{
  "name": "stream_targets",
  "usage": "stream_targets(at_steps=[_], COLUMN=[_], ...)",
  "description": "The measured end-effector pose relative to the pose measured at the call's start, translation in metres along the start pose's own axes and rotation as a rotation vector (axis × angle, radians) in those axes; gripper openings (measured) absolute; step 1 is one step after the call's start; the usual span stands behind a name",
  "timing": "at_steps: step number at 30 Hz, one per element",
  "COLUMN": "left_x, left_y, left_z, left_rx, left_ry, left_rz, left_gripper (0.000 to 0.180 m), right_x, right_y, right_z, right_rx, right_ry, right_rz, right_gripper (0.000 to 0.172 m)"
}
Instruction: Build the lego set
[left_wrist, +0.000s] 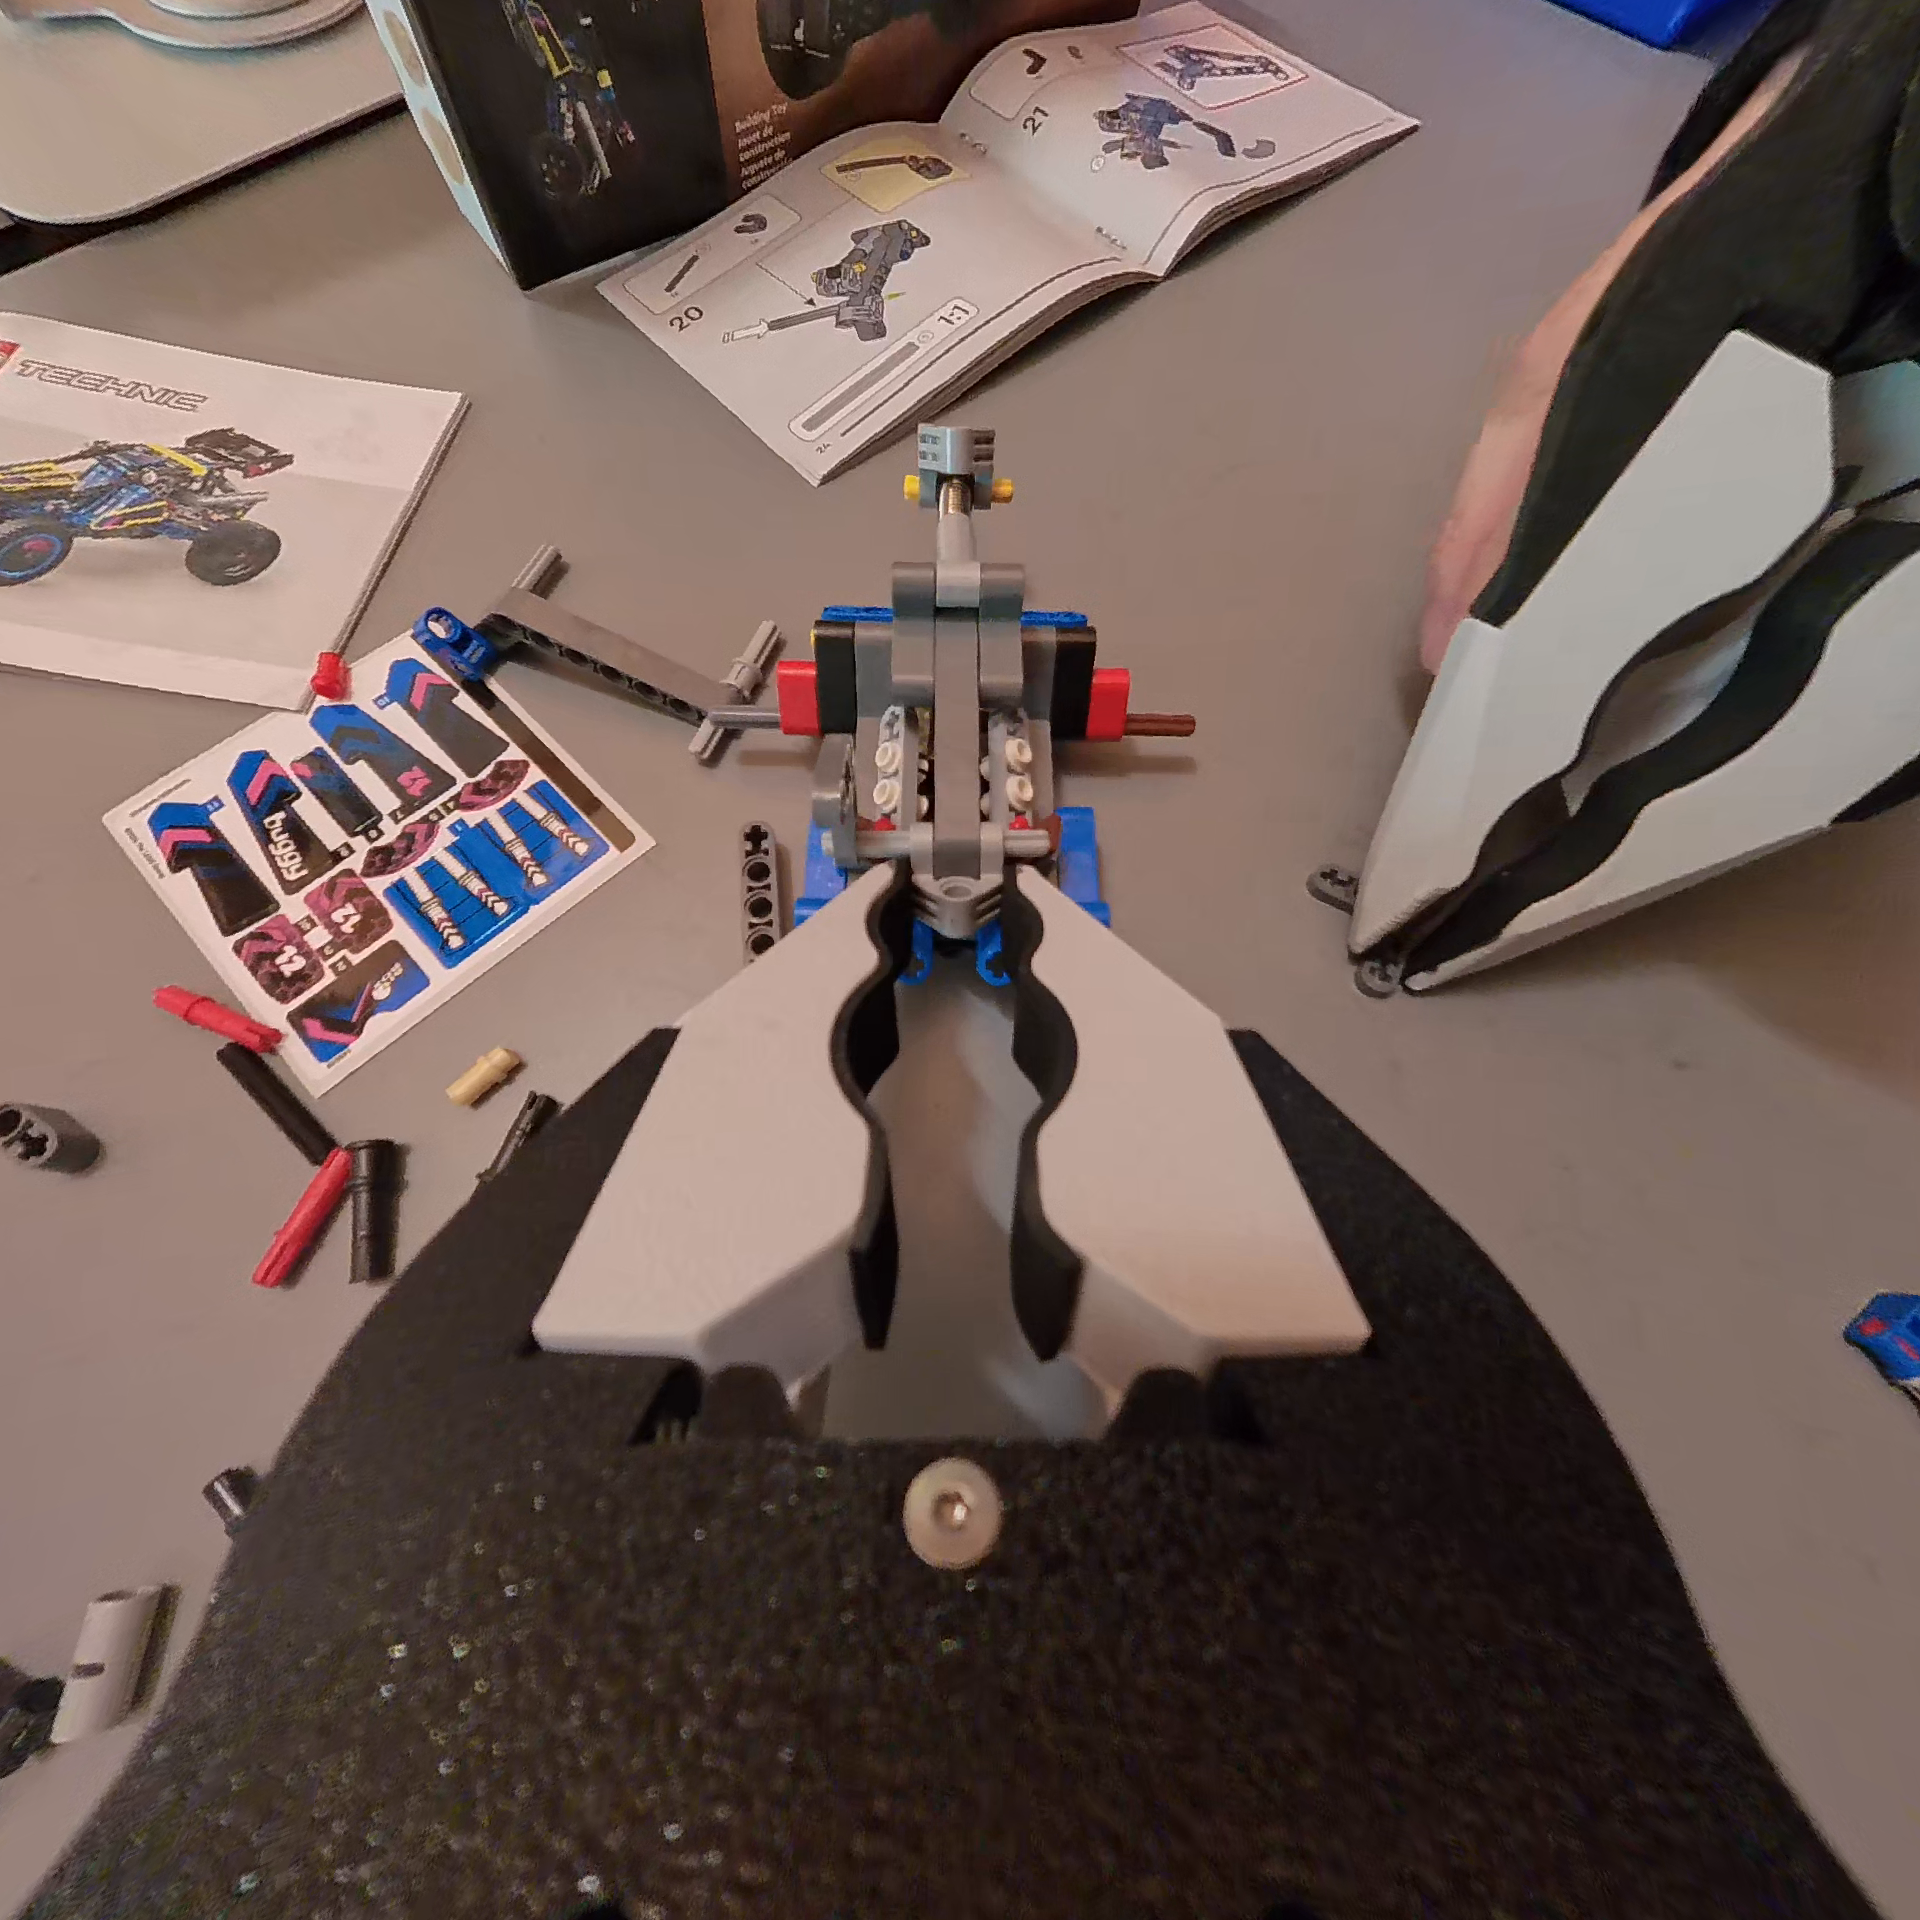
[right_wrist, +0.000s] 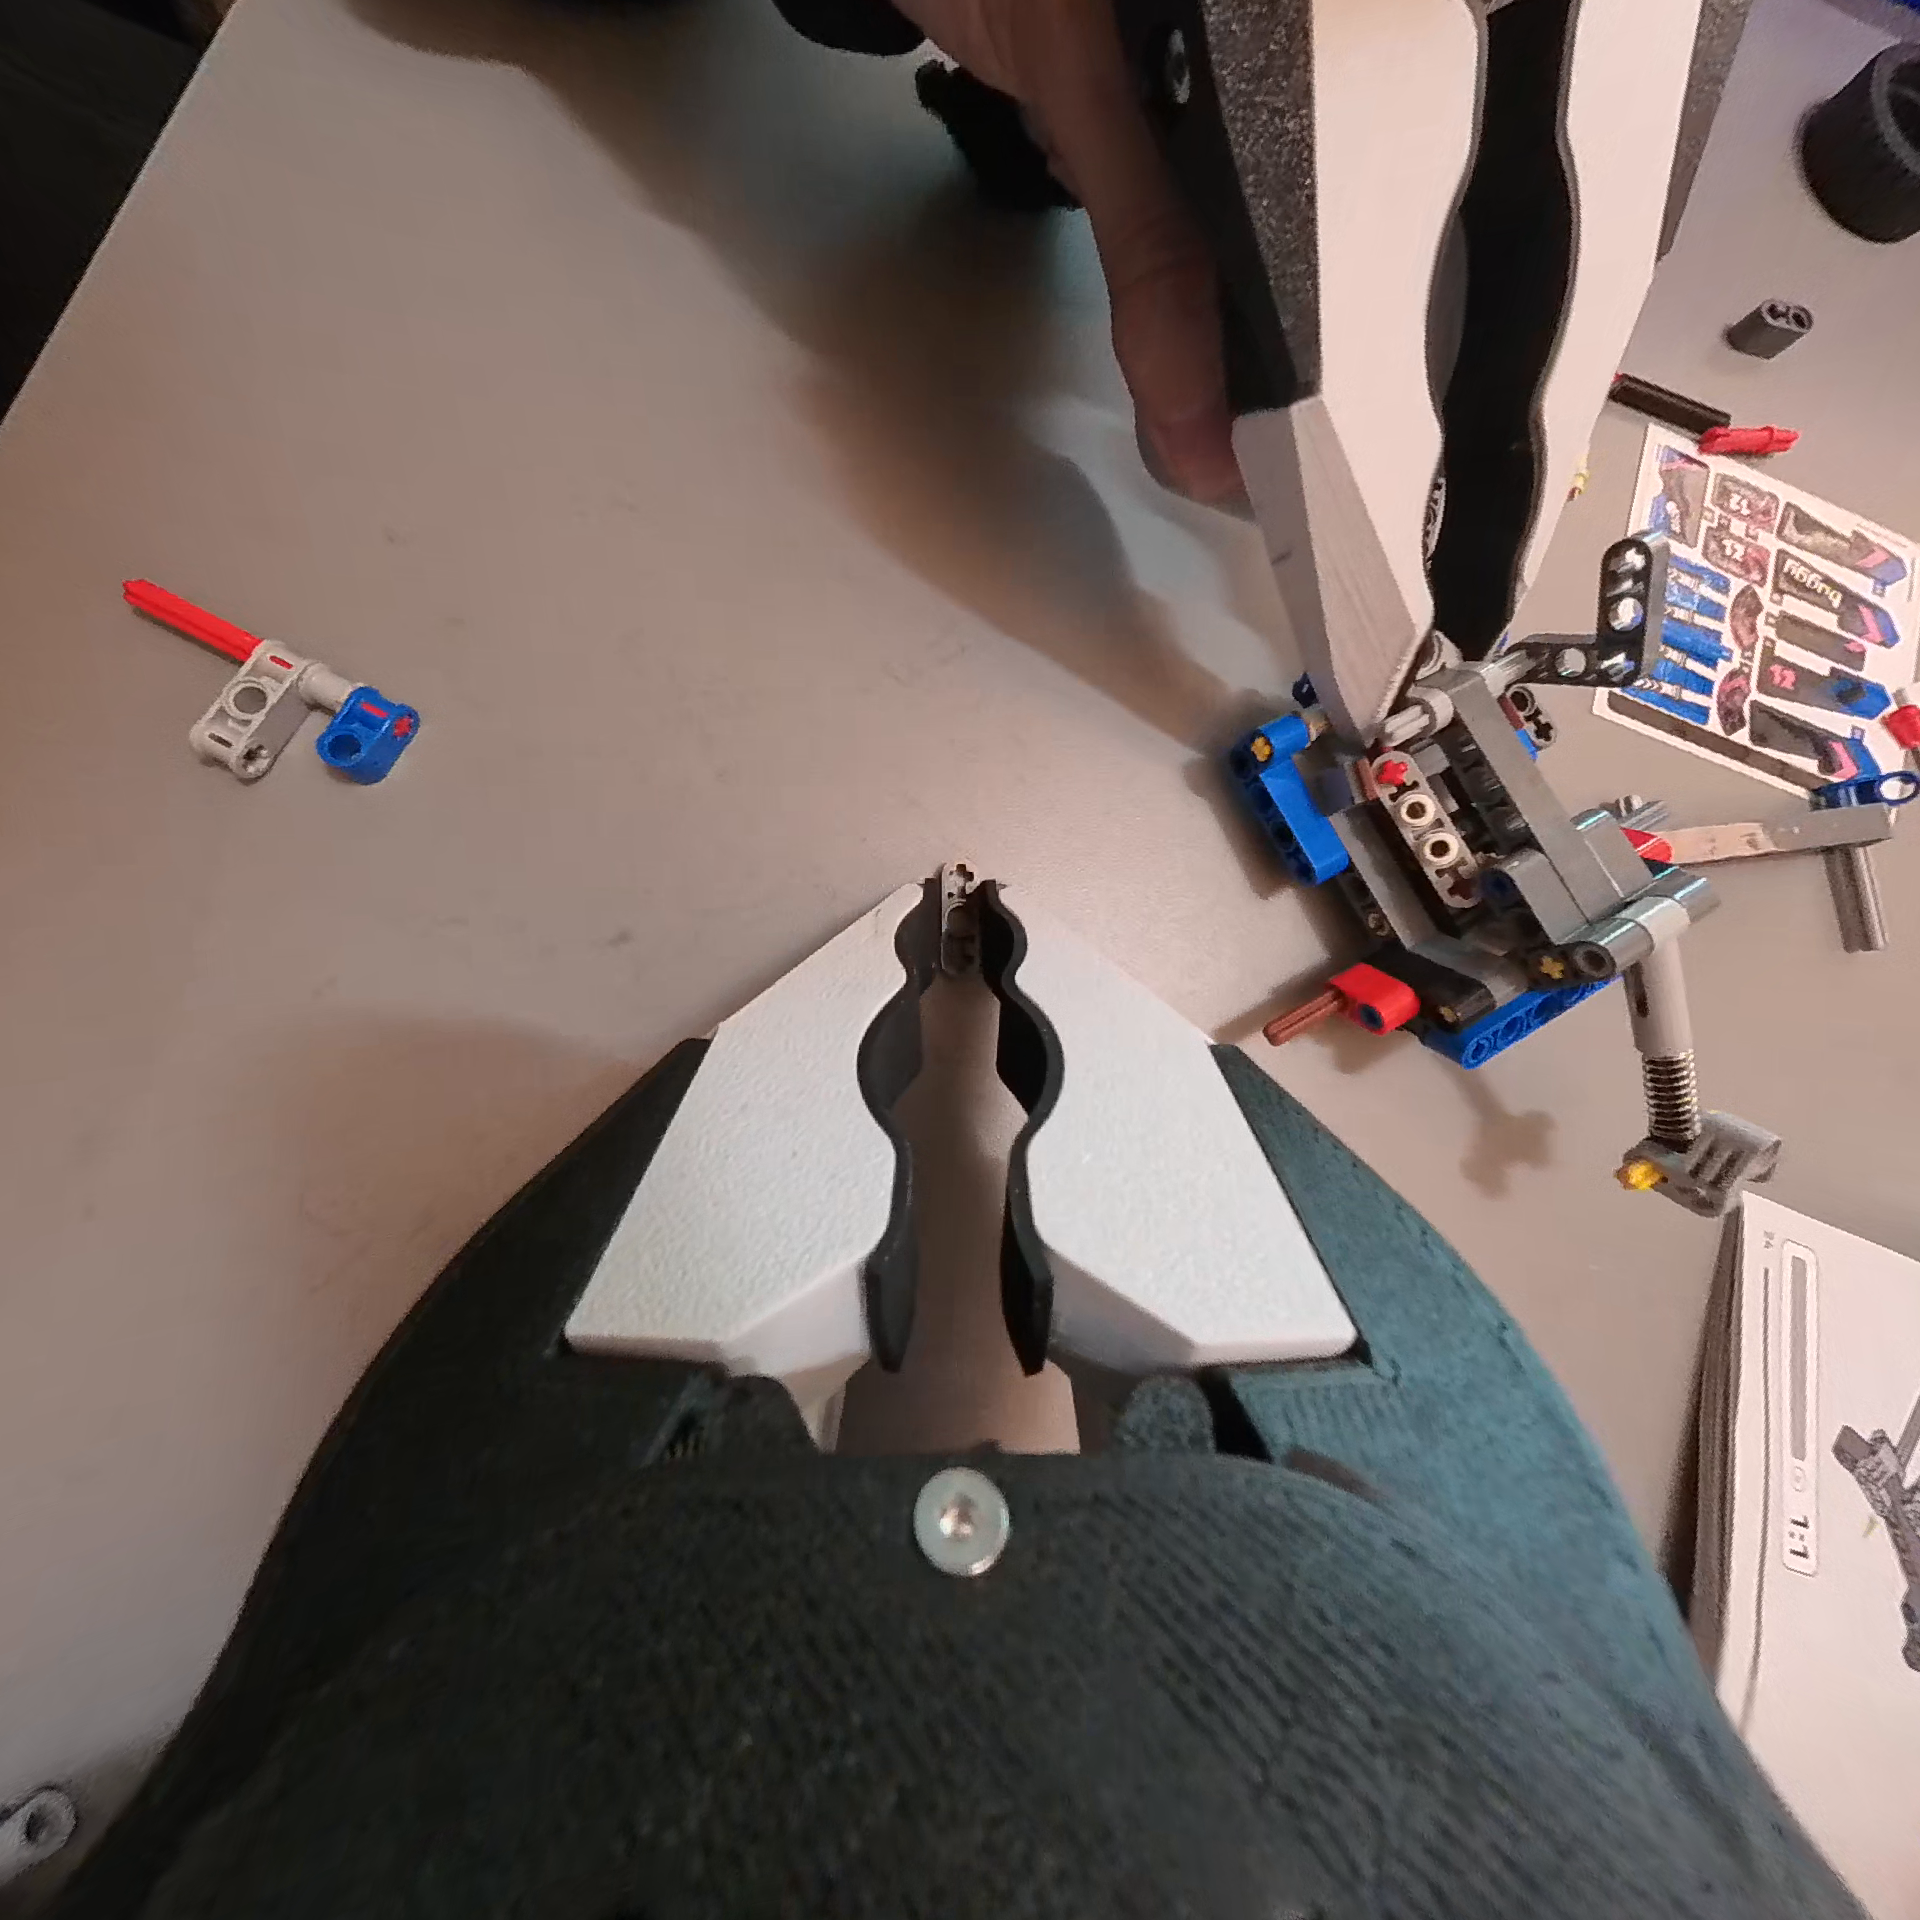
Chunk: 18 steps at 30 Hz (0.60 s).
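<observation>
- Left gripper clamps the grey-and-blue plastic brick assembly at its near grey end, on the bench.
- Right gripper nearly closed, pinching a thin dark grey holed beam; assembly sits well off to its right.

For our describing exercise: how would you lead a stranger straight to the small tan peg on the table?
Start at the sticker sheet left of the half-built model. Off the sheet's near corner, towards the left gripper, lies the tan peg, alone on bare table. It is the only pale loose piece; the pegs nearby are red or black.
</observation>
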<state>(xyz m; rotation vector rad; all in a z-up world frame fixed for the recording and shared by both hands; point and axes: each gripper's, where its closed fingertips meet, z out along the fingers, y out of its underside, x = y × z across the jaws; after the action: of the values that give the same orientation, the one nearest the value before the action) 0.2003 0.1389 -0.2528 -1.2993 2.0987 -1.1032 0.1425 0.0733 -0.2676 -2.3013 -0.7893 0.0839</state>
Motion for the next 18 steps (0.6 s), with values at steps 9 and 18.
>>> stream_targets(at_steps=[9, 18], left_x=[0.001, 0.006], left_y=[0.001, 0.002], left_z=[-0.001, -0.002], left_rx=[-0.002, -0.004], left_ry=[0.037, 0.062], left_rz=[-0.047, -0.040], left_gripper=[0.013, 0.013], right_x=[0.054, 0.073], right_y=[-0.027, -0.030], right_z=[-0.006, -0.008], right_rx=[-0.046, -0.084], right_ry=[0.588, 0.772], right_rz=[-0.405, -0.519], right_gripper=[0.004, 0.004])
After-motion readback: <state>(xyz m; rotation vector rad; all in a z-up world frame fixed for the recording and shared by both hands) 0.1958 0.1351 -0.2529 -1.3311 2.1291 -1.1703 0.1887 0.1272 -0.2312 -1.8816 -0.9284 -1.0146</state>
